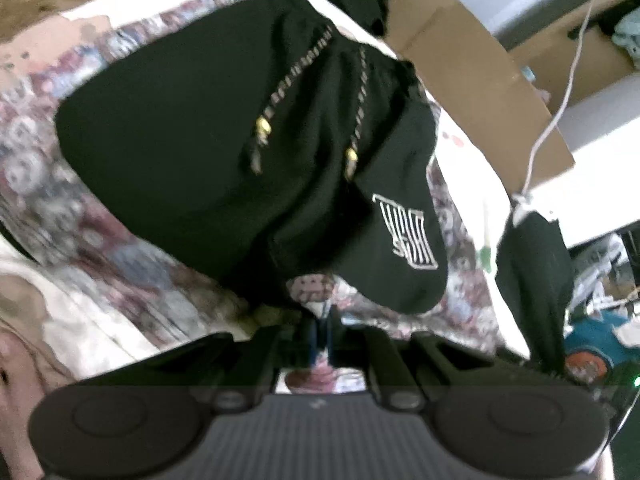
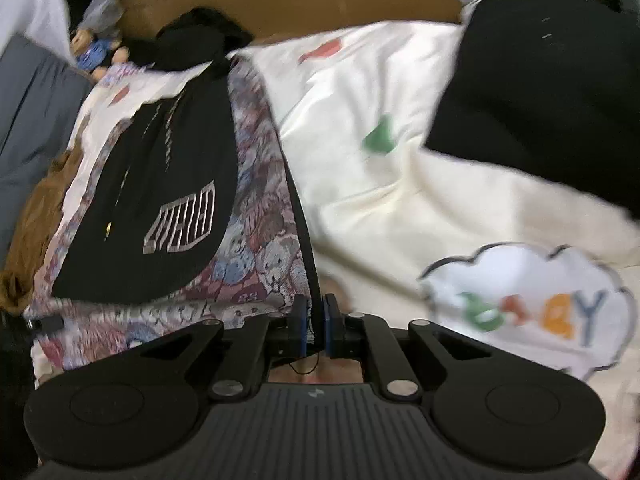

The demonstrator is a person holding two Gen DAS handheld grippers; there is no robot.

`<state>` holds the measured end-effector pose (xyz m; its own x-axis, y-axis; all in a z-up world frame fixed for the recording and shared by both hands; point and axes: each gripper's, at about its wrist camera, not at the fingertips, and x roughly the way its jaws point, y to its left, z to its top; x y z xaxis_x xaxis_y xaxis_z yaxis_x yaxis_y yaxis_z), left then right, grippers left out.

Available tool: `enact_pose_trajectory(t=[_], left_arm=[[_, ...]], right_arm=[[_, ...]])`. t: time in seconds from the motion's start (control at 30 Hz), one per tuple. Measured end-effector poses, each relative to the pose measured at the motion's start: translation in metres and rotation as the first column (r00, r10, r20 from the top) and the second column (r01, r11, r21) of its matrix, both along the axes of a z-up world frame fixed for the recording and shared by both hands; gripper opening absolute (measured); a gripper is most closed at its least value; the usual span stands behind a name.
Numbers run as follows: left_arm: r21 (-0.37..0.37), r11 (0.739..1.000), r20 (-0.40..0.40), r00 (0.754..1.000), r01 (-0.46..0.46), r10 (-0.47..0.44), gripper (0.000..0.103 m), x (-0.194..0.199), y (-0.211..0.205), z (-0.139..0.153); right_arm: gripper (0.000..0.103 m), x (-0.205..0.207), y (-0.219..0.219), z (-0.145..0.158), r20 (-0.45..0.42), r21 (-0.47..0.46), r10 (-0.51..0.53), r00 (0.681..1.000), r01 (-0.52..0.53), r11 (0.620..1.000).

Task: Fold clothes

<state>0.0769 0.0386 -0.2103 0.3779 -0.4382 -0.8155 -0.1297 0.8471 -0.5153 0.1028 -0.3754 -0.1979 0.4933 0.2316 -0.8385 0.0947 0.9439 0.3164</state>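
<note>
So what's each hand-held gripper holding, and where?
Right hand-held gripper pinches the patterned cloth by its dark edge. Left hand-held gripper is shut; its hold is unclear.

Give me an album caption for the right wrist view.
Right claw shut on the patterned blanket's dark edge, with black shorts lying on the blanket.

Shorts (image 2: 160,184) lie on the patterned cloth (image 2: 260,200); blanket (image 2: 380,200) to its right.

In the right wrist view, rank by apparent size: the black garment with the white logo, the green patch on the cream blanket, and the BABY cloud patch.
1. Black garment, clearly largest.
2. BABY cloud patch, though it lies nearer the camera, which inflates it.
3. Green patch, smallest.
</note>
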Motion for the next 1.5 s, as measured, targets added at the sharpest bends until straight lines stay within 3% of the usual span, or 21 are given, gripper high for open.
enact_pose_trajectory(t=[0.27, 0.6, 0.63, 0.73, 0.8, 0.93, 1.1, 1.23, 1.5], left_arm=[[0.001, 0.996, -0.042, 0.995, 0.091, -0.091, 0.005, -0.008, -0.04, -0.025], [-0.037, 0.991, -0.042, 0.991, 0.127, -0.129, 0.005, 0.003, -0.04, -0.041], [-0.038, 0.99, -0.047, 0.99, 0.133, -0.135, 0.007, 0.003, -0.035, -0.045], [0.018, 0.988, -0.1, 0.984, 0.15, -0.148, 0.027, 0.002, -0.026, -0.056], [0.042, 0.988, -0.101, 0.985, 0.148, -0.143, 0.03, 0.002, -0.019, -0.052], [0.083, 0.99, -0.054, 0.993, 0.113, -0.109, 0.044, 0.006, 0.004, -0.03], [0.054, 0.995, -0.06, 0.995, 0.082, -0.079, 0.045, 0.011, 0.018, -0.027], [0.015, 0.994, -0.081, 0.991, 0.112, -0.111, 0.049, 0.01, 0.011, -0.04], [0.035, 0.989, -0.049, 0.989, 0.141, -0.139, 0.059, 0.018, -0.004, -0.065]], right_arm=[[0.008, 0.005, -0.028, 0.014, 0.009, -0.071, -0.04, 0.999, 0.04, 0.997], [0.008, 0.013, -0.048, 0.011, 0.013, -0.117, -0.077, 0.997, 0.078, 0.99], [0.008, 0.013, -0.05, 0.01, 0.013, -0.118, -0.081, 0.997, 0.082, 0.99], [0.009, 0.015, -0.056, 0.0, -0.01, -0.134, -0.108, 0.994, 0.105, 0.985], [0.011, 0.015, -0.058, -0.008, -0.039, -0.128, -0.128, 0.991, 0.122, 0.984], [0.027, 0.01, -0.057, -0.009, -0.033, -0.124, -0.159, 0.987, 0.153, 0.98], [0.031, 0.007, -0.049, -0.005, -0.018, -0.114, -0.164, 0.986, 0.161, 0.98], [0.032, 0.007, -0.048, -0.008, -0.027, -0.115, -0.166, 0.986, 0.161, 0.98], [0.032, 0.013, -0.057, -0.035, -0.069, -0.11, -0.19, 0.979, 0.182, 0.977]])
